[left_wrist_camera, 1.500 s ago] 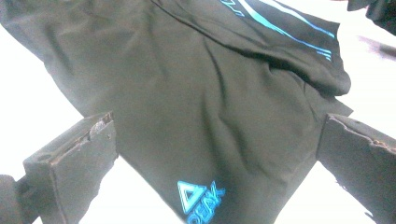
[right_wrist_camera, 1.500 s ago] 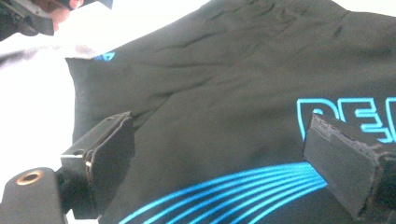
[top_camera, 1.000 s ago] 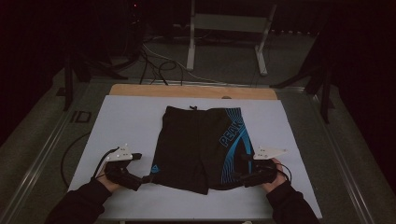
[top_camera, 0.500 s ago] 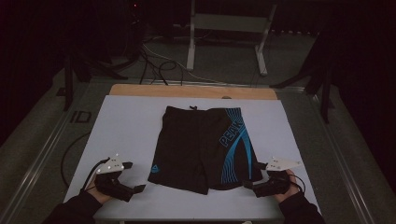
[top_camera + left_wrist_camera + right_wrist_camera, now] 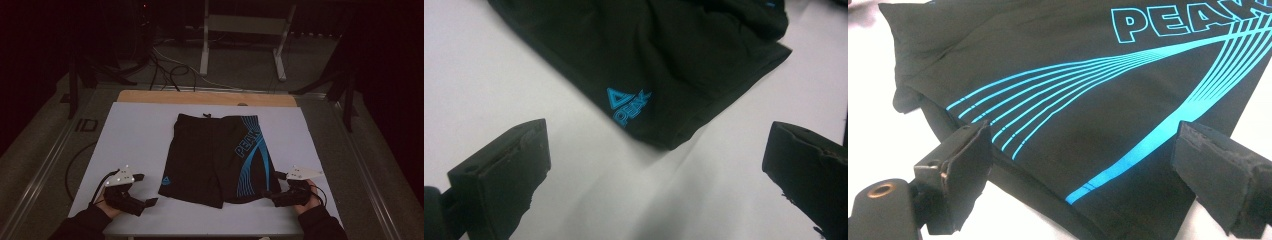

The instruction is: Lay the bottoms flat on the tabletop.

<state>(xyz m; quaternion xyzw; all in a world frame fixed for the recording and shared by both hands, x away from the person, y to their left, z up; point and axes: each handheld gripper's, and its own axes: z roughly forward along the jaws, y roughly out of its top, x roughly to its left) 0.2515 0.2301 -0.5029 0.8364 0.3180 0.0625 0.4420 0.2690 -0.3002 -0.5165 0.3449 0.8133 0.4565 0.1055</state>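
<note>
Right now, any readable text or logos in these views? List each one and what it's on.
"PEAK" in outlined blue letters, on the leg of the black shorts that carries the blue curved stripes, near the right gripper.
"PEAK" with a blue triangle logo, at the hem of the other leg, near the left gripper.
"ID", pale marking on the dark surface beside the white table.

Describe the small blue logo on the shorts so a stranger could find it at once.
On the white table cover lie black shorts. At the near hem of their left leg, nearest the left claw, sits a small blue triangle logo, far smaller than the big striped lettering on the other leg.
</note>
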